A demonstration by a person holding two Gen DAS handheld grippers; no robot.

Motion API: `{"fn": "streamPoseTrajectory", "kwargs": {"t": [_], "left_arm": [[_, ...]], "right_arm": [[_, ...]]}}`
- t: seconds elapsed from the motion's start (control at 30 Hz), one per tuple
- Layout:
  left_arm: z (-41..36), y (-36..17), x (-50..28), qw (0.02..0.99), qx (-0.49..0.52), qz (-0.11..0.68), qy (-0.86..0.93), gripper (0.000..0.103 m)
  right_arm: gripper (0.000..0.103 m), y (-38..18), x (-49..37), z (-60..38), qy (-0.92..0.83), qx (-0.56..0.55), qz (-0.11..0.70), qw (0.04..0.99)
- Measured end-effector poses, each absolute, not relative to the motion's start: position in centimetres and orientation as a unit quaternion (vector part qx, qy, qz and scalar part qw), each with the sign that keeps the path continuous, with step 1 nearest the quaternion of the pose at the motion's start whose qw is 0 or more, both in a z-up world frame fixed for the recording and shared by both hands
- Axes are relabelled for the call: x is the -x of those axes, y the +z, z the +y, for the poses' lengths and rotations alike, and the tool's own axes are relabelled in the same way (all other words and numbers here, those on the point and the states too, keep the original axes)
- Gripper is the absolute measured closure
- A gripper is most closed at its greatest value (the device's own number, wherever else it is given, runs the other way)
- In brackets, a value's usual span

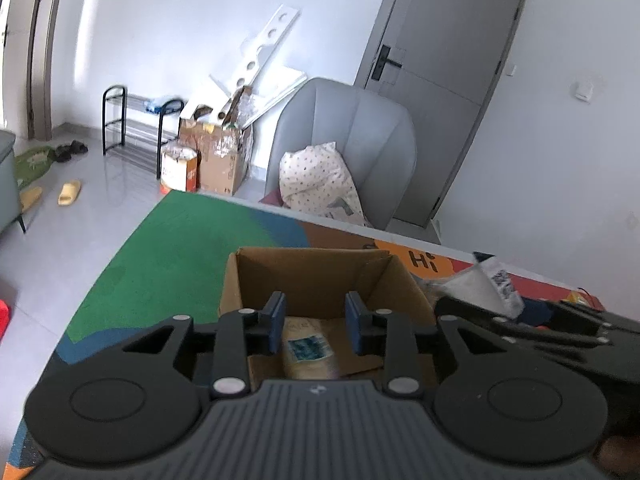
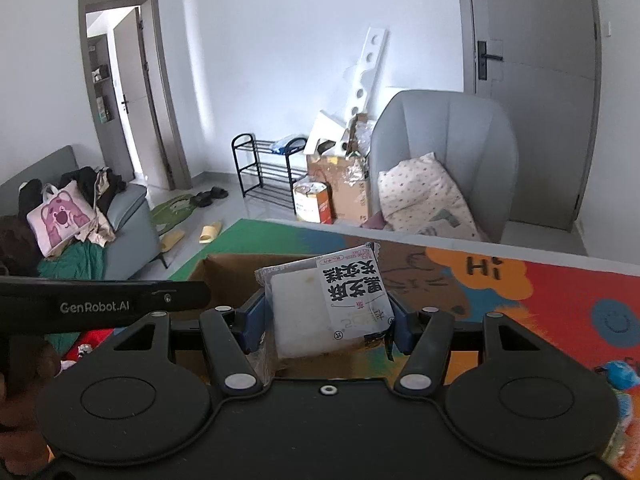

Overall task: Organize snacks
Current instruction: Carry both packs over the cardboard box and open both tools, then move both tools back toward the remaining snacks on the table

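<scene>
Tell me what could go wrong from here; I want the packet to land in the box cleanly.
1. The right gripper pinches the white snack packet by its sides only; the soft wrapper might slip before release.
2. The cardboard box already holds a snack, so the packet may land askew.
3. The left gripper, jaws open and empty, hangs over the same box; the two could collide.

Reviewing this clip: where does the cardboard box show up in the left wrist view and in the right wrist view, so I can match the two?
Left wrist view: the cardboard box sits centre frame, open, just beyond the left gripper.
Right wrist view: the box is lower centre-left, largely hidden behind the snack packet in the right gripper.
Shared landmark: the grey armchair with the dotted pillow.
</scene>
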State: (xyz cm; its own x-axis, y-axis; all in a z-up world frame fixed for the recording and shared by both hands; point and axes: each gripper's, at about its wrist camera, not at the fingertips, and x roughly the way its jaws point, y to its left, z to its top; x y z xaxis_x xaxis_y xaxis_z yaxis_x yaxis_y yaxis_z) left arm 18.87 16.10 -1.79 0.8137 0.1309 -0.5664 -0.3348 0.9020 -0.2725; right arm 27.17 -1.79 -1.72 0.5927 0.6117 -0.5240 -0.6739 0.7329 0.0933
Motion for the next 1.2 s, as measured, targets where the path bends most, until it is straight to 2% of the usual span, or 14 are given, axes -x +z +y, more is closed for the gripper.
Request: {"fn": "streamPoseTrajectory", "kwargs": {"t": [0.1, 0.13, 0.17, 0.23, 0.4, 0.47, 0.67, 0.87, 1.2], "left_arm": [[16.5, -1.9, -18.7, 0.932, 0.188, 0.284, 0.121, 0.070], [16.6, -1.9, -18.7, 0.932, 0.189, 0.284, 0.123, 0.067], [16.8, -1.9, -19.0, 0.931, 0.190, 0.284, 0.126, 0.061], [16.8, -2.0, -19.0, 0.930, 0.191, 0.285, 0.134, 0.057], [16.9, -2.0, -19.2, 0.929, 0.194, 0.277, 0.148, 0.036], [16.4, -1.9, -19.2, 0.930, 0.192, 0.272, 0.156, 0.024], [14.2, -1.2, -19.2, 0.932, 0.180, 0.265, 0.169, 0.007], [11.1, -1.0, -19.2, 0.934, 0.158, 0.270, 0.172, 0.006], [5.8, -0.8, -19.3, 0.935, 0.137, 0.279, 0.170, 0.006]], "right_arm": [[0.045, -1.8, -27.6, -1.0, 0.367, 0.058, 0.278, 0.886], [0.043, -1.8, -27.7, -0.9, 0.372, 0.060, 0.277, 0.884], [0.037, -1.8, -27.7, -0.8, 0.375, 0.060, 0.276, 0.883], [0.029, -1.8, -27.7, -0.9, 0.362, 0.061, 0.267, 0.891], [0.019, -1.2, -27.2, -3.0, 0.359, 0.063, 0.257, 0.895], [0.014, -0.9, -27.2, -4.0, 0.353, 0.065, 0.252, 0.899], [0.006, -1.0, -27.7, -8.0, 0.340, 0.043, 0.258, 0.903], [0.000, -1.3, -28.1, -12.4, 0.326, 0.021, 0.261, 0.908], [0.000, -1.5, -28.4, -19.1, 0.316, -0.008, 0.258, 0.913]]}}
